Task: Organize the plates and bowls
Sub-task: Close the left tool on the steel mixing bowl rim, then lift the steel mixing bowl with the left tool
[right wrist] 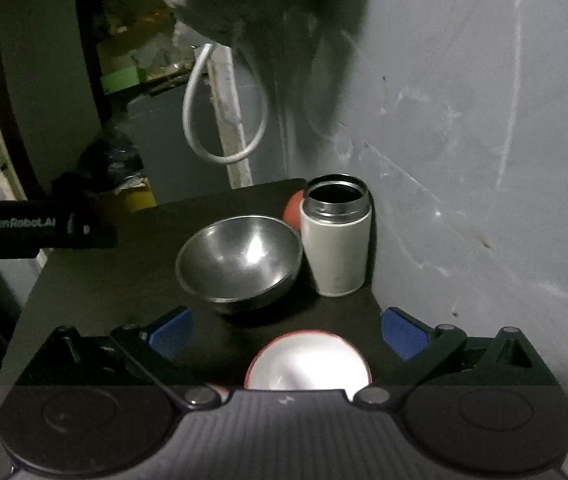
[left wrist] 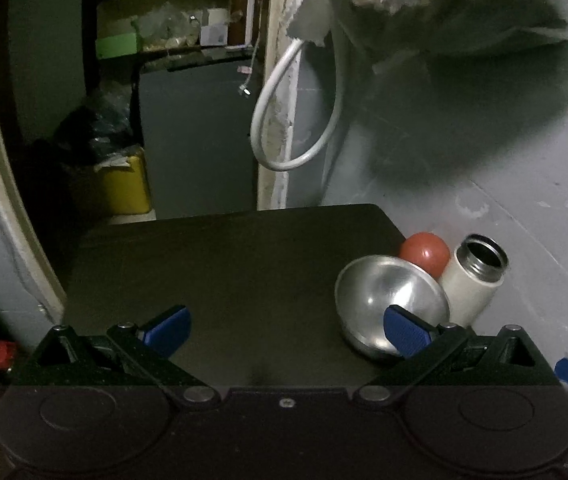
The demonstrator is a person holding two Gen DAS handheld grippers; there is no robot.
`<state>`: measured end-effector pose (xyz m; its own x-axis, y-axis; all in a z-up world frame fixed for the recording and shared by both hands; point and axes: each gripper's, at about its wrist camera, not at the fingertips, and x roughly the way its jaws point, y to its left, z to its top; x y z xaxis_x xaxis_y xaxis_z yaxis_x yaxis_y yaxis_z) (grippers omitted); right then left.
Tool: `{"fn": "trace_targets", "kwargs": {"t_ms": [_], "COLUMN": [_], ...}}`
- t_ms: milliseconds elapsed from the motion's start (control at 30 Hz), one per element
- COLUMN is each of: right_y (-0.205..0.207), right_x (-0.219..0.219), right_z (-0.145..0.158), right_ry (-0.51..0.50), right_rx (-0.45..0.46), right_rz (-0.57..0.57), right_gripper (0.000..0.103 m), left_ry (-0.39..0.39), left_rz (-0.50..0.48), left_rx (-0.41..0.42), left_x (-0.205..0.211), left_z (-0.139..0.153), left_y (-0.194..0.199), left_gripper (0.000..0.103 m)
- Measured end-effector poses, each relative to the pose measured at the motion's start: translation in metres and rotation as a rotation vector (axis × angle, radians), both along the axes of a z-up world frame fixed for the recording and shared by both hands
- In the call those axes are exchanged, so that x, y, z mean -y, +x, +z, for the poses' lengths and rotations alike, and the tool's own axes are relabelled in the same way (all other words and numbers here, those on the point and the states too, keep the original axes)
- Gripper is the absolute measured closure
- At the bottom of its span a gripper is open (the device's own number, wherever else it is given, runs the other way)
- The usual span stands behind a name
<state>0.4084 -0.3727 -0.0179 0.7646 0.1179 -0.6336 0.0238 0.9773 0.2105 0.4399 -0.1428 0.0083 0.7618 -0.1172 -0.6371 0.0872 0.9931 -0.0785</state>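
In the left wrist view the left gripper (left wrist: pixel 286 330) sits at the bottom of the frame with its blue-padded fingers spread wide and nothing between them, over the dark worktop (left wrist: pixel 219 272). At the lower right of that frame a steel bowl (left wrist: pixel 392 300) rests on the worktop, its near rim partly covered by the right-hand blue pad, though whether pad and bowl touch cannot be told. Just behind the bowl, toward the grey wall (left wrist: pixel 524 200), lies a red ball (left wrist: pixel 424 254), and beside it a white flask (left wrist: pixel 474 280) with an open steel mouth. A white hose (left wrist: pixel 296 120) loops down in the upper middle of the frame, and a yellow container (left wrist: pixel 127 188) stands at the left beyond the worktop edge. In the right wrist view the right gripper (right wrist: pixel 288 334) is likewise wide open and empty. The steel bowl stands in the middle of the frame, upright, with the white flask just beside it on the right, near the wall. At the bottom centre, close under the gripper body, is a white bowl with a red rim (right wrist: pixel 308 364), lying on the worktop between the spread fingers but apart from both pads.
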Motion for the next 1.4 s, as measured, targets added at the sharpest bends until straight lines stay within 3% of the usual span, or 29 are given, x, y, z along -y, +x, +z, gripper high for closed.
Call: {"fn": "trace_targets", "kwargs": {"t_ms": [267, 633, 833, 1000, 1233, 1267, 1333, 1400], "right_y": [0.045, 0.074, 0.086, 0.093, 0.098, 0.098, 0.098, 0.097], "right_x": [0.001, -0.004, -0.005, -0.007, -0.007, -0.007, -0.009, -0.009], "right_z": [-0.023, -0.039, -0.045, -0.048, -0.053, -0.053, -0.053, -0.052], "right_ry": [0.043, 0.045, 0.085, 0.091, 0.082, 0.082, 0.07, 0.066], "right_rx": [-0.017, -0.05, -0.063, -0.08, -0.108, -0.106, -0.104, -0.104], "right_rz": [-0.005, 0.005, 0.035, 0.052, 0.052, 0.052, 0.05, 0.048], "right_gripper": [0.001, 0.016, 0.028, 0.039, 0.057, 0.063, 0.066, 0.07], "left_ry": [-0.003, -0.049, -0.087, -0.09, -0.105, -0.108, -0.108, -0.097], "left_rz": [-0.049, -0.072, -0.084, -0.079, -0.096, -0.1, -0.107, -0.106], "left_rx": [-0.07, -0.147, -0.192, -0.209, -0.246, -0.249, -0.255, -0.252], "left_x": [0.022, 0.027, 0.028, 0.032, 0.034, 0.034, 0.035, 0.035], "left_z": [-0.023, -0.05, -0.061, -0.065, -0.071, -0.071, -0.072, -0.071], "left_y": [0.061, 0.097, 0.11, 0.11, 0.109, 0.109, 0.107, 0.104], "left_gripper": [0.001, 0.004, 0.024, 0.033, 0.068, 0.076, 0.088, 0.088]}}
